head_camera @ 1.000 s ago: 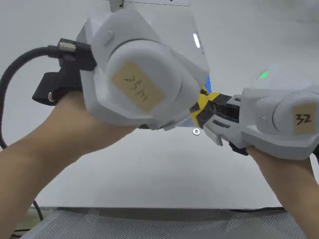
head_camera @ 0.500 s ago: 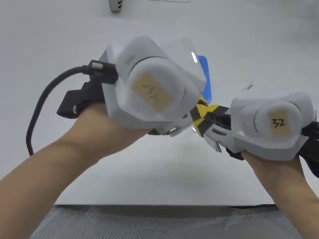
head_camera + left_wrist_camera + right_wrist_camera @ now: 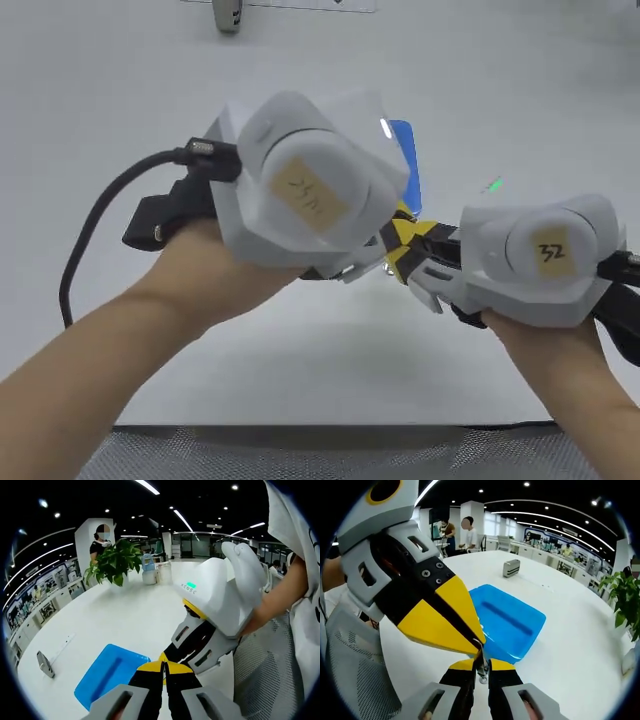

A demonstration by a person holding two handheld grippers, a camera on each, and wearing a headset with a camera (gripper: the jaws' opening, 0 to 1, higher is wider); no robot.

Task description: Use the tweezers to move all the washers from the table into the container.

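The white bench [image 3: 330,350] takes up most of what I see. Bare surface runs out on every side of the work, and its near edge sits just above a strip of grey mesh [image 3: 330,455].

The left gripper [image 3: 164,674] is the biggest thing over it. The left hand [image 3: 200,275] grips it from behind, a black cable [image 3: 90,240] loops off its rear, and its nose points to the right and slightly down. Its fingers are drawn together tip to tip, and I cannot tell whether anything lies between them.

The right gripper [image 3: 481,672] comes in from the opposite side, held low by the right hand [image 3: 545,340] and pointing left. The two noses meet above the middle of the bench.

The blue container [image 3: 507,617] lies flat on the bench just beyond the meeting tips, open side up, with clear bench all round it. A small grey block [image 3: 228,12] stands well apart near the far edge.

The right fingers are pinched narrow on a thin metal strip, the tweezers [image 3: 481,664], and the left gripper's yellow tips touch them from above. A small ring [image 3: 482,680] glints at their lower end, too small for me to say what it is.

A second ago the grippers met the same way. The left body then stood nearer my headset and covered most of the container; now more of the blue shows past it.
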